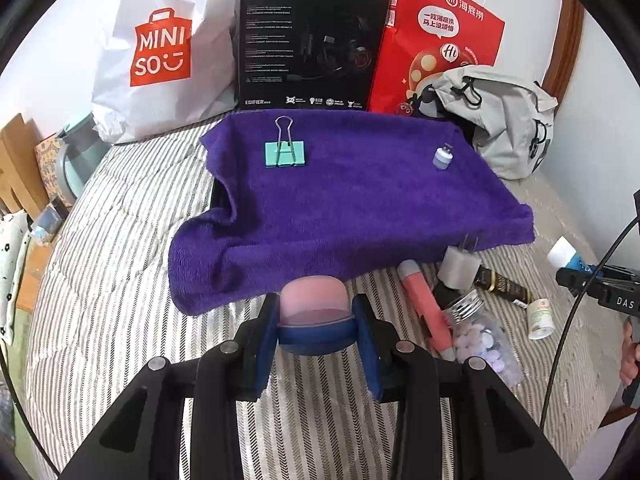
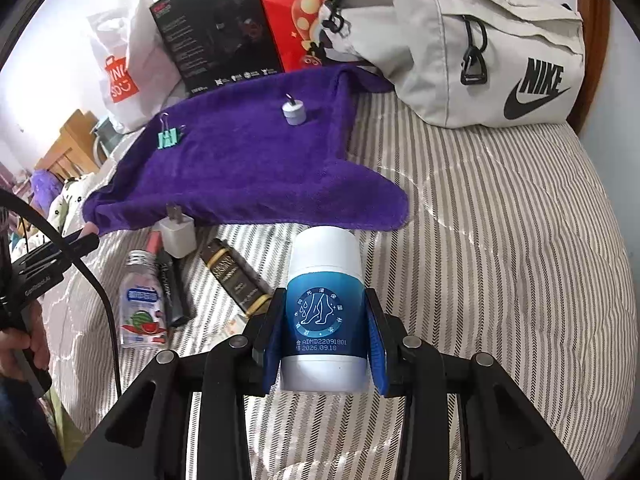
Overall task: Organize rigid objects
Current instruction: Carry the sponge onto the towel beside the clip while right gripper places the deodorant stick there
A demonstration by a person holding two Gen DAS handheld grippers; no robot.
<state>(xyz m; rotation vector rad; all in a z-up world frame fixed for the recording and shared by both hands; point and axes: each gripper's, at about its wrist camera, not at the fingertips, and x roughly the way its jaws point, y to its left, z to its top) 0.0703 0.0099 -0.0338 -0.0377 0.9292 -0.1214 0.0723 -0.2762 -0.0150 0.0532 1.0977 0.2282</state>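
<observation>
A striped quilted bed cover (image 1: 120, 264) fills the scene, with a purple towel (image 1: 340, 208) spread across its middle. Along the wall from left to right stand a white MINISO bag (image 1: 160, 48), a black EDIFIER headset box (image 1: 312, 40) lettered G2 and HECATE, a red paper bag (image 1: 440, 36) with Chinese characters, and a grey NIKE backpack (image 2: 480, 48). On the towel lie a mint binder clip (image 1: 285, 148) at left and a small pale cylinder (image 1: 442, 157) at right, well apart. The left gripper (image 1: 316, 324) is clamped on a round pink-and-blue object (image 1: 314, 308) at the towel's near edge. Beside it lies a heap: a pink tube (image 1: 426, 308), a white plug adapter (image 2: 178, 234), a clear bottle (image 2: 142, 304) with a watermelon label, and a dark tube (image 2: 236, 280). The right gripper (image 2: 324, 332) grips a blue-and-white bottle (image 2: 324, 304), upright above the cover, printed ADMD22091801 and 2026.09.18.
</observation>
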